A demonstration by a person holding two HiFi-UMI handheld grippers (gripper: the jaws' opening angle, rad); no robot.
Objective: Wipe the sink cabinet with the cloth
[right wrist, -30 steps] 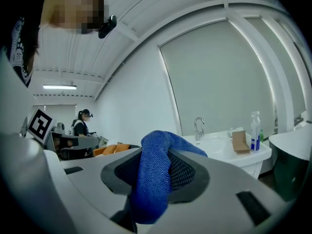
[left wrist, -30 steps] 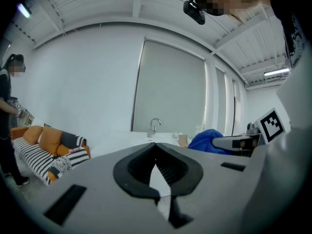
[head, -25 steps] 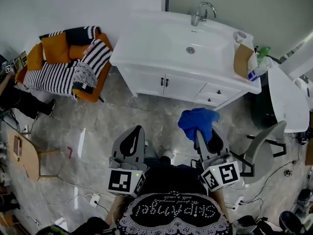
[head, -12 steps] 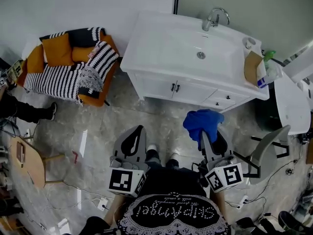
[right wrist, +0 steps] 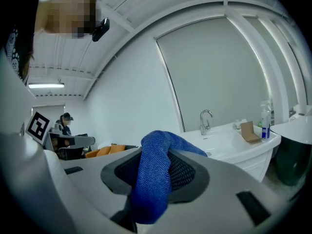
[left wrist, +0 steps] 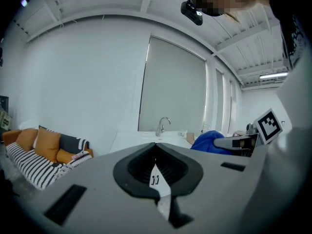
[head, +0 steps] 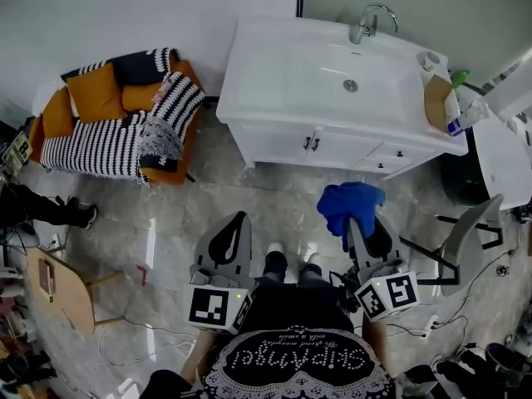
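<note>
- two tongs! what is the right tongs [right wrist: 155,172] doing?
- its jaws are squeezed on the blue cloth [head: 352,204]. the cloth is bunched up and flops over the tips.
- and the left tongs [left wrist: 156,165]?
- its jaws are pressed together. it is held level with the right tongs, and both point at the cabinet [head: 332,146].
- so where is the cloth?
- up in the air over the floor [head: 249,198], in front of the cabinet and apart from it. it is nearer the cabinet's right end.
- what does the cabinet look like?
- white, with two doors shut in the middle and drawers near the right end. they all have small dark handles.
- what is on top?
- a white sink with a tap [head: 370,23] at the back edge. a brown box [head: 435,102] stands at the right edge. a bottle [head: 459,80] with a green top is just beside it, by the back right corner.
- anything else?
- a couch [head: 108,123] with orange and stripy cushions sits by the wall, left of the cabinet. a grey chair [head: 465,239] is on the floor to the right of the right tongs.
</note>
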